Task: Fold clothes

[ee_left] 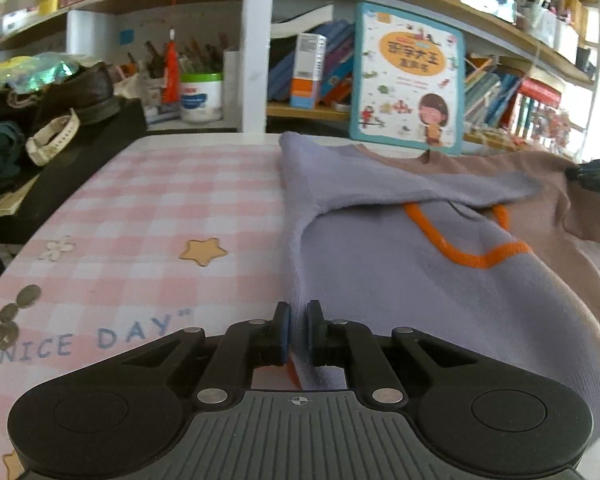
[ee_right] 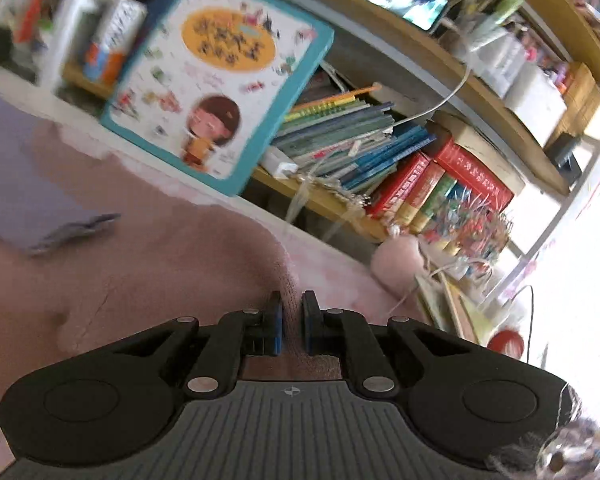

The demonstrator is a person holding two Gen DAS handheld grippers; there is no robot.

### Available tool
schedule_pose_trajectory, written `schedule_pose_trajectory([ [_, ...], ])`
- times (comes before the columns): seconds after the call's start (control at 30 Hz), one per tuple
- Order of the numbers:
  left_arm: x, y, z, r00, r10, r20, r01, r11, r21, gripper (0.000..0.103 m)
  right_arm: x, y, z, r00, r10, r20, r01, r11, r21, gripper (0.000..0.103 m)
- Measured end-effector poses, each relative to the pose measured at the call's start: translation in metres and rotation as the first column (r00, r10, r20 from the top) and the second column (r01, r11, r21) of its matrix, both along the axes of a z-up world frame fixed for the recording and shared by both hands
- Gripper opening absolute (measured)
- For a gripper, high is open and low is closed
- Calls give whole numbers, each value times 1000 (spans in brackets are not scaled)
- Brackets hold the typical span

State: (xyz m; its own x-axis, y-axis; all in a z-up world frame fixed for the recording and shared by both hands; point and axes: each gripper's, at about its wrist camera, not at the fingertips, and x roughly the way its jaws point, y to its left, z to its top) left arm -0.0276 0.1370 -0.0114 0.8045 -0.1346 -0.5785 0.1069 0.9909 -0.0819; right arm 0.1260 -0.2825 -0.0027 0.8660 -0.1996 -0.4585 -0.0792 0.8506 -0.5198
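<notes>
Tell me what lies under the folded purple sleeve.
Under the purple sleeve the garment's purple front with an orange line shows, and pink fabric lies beside it. The rest of the orange line is covered.

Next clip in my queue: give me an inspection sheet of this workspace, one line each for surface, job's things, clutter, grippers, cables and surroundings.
Surface: table under a pink checked cloth printed with a star and "NICE DAY".
Job's things: lilac and pink garment with orange trim, one sleeve folded across its body.
Clutter: coins at the cloth's near left edge; picture book propped at the table's back edge; dark pile with a pale watch at left.
Grippers: left gripper shut on the garment's lilac edge; right gripper shut on its pink edge.
Cables: white cable hanging across the shelves; thin dark wire at right.
Surroundings: crowded bookshelves behind the table.
</notes>
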Motion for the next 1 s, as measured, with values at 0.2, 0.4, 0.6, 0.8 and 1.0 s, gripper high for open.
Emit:
schedule_pose_trajectory([
  [0.2, -4, -10, 12, 999, -5, 54, 0, 996, 87, 15, 59, -20, -32, 989, -124, -75, 129, 990, 59, 42],
  [0.4, -2, -53, 47, 973, -137, 186, 104, 979, 175, 29, 5, -30, -3, 999, -25, -33, 36, 918, 396, 58],
  [0.6, 27, -142, 51, 904, -382, 193, 327, 907, 264, 42, -86, 0, -9, 973, 207, -101, -138, 875, 463, 58],
  [0.8, 69, -231, 27, 840, -532, 111, 475, 818, 326, 42, -142, 22, -21, 975, 210, -71, -160, 888, 431, 52],
  [1.0, 101, -280, 0, 827, -561, 47, 497, 767, 406, 42, -149, 25, -23, 979, 195, -64, -149, 889, 433, 50],
])
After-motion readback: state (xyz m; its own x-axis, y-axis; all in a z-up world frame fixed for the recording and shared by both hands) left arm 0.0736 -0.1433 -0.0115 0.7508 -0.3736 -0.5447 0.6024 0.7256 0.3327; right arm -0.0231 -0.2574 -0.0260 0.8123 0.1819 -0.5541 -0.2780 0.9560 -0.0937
